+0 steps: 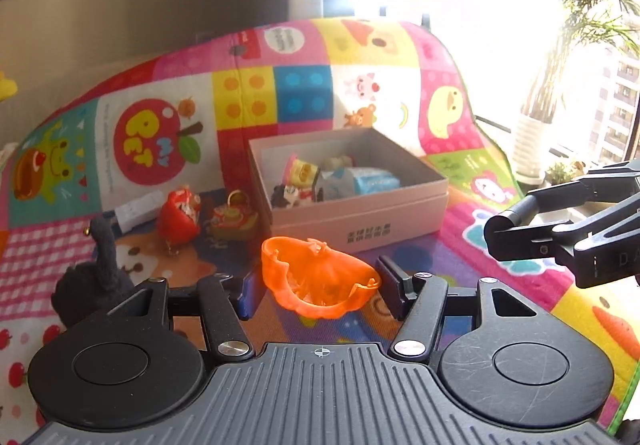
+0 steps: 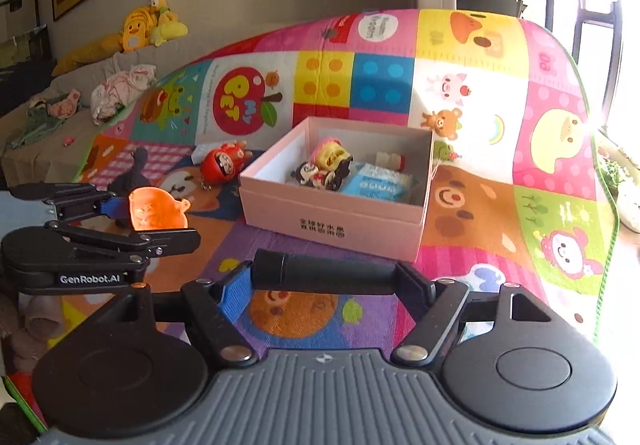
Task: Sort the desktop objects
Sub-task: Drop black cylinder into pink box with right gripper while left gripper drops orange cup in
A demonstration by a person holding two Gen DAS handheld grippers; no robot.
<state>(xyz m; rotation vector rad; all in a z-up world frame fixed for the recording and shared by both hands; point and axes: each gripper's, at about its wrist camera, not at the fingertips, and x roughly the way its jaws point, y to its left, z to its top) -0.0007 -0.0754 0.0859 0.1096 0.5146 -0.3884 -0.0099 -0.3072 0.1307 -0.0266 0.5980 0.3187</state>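
- Left wrist view: we have the left tool (image 1: pixel 320 285) clamped on the orange shell (image 1: pixel 316 281), lower centre, above the mat.
- Right tool (image 2: pixel 332 277) grips a black cylinder (image 2: pixel 324 271).
- Next, we judge: carry both over the pink box (image 2: pixel 336 221), centre frame, and let go.

Home living room (cartoon play mat (image 2: pixel 472 205), plush toys (image 2: pixel 144 27))
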